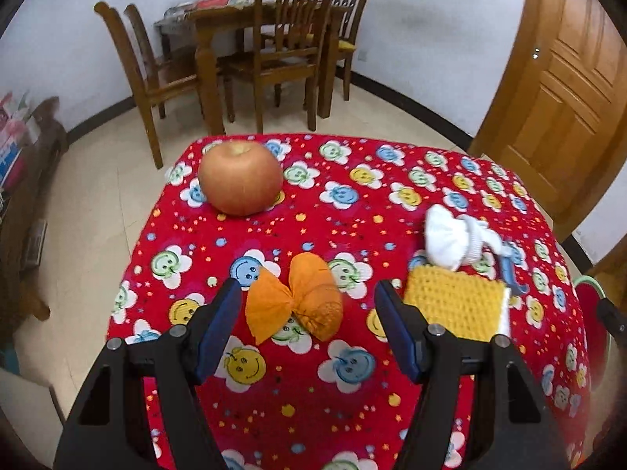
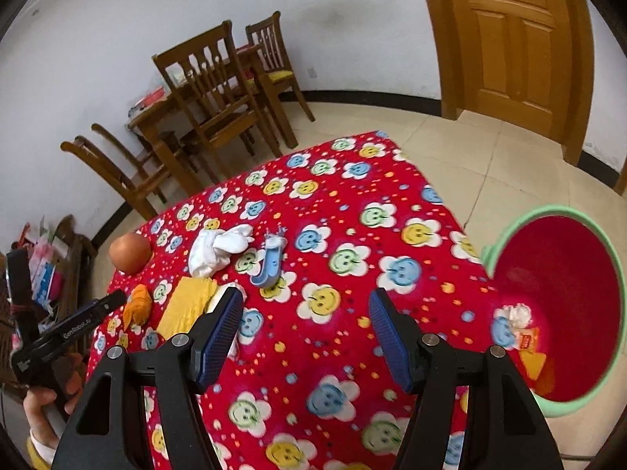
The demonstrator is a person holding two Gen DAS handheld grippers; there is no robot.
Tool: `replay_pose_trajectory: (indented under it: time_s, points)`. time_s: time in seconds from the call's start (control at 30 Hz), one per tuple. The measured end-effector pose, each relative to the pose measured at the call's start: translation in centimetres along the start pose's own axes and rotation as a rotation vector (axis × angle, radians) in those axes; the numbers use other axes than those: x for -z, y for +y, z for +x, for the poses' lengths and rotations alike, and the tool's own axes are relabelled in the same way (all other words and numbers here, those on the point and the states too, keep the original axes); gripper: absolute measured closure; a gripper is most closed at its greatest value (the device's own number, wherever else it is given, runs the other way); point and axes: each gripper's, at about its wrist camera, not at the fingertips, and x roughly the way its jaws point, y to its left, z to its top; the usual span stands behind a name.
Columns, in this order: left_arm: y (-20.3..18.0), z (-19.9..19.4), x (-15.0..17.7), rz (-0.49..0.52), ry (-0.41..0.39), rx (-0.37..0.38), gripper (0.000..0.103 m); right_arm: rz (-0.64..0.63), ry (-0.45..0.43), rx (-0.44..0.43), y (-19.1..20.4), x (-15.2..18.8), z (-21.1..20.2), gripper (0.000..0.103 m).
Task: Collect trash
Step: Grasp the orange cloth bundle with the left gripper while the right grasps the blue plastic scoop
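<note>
Two claws, both spread wide with nothing in them. Left claw sits low over the table, straddling the orange peel, so I'd drop straight down and pinch at the narrow waist where it won't slip. Right claw hovers over bare cloth. Farther out: tissue wad, apple, and the bin beside the table edge.

Both the left gripper and right gripper hover with jaws spread wide, gripping nothing
</note>
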Motion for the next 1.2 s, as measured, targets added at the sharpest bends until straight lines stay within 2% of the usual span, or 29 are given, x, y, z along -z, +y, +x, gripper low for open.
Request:
replay_pose_trajectory:
  time_s: [0.63,1.1,1.2]
  points:
    - [1.6,4.5,0.7,-0.076,0.037,0.022,0.033,-0.07,0.114,0.008,2.9,-1.4,9.4,0.035]
    - [1.6,4.8,1.0,-0.063,0.019,0.011,0.035,-0.084,0.122,0.062,3.2,-1.5,11.3,0.054]
    - [1.6,4.8,1.0,-0.062,0.019,0.02,0.039,-0.103,0.117,0.081,3.5,-1.3,11.4,0.064]
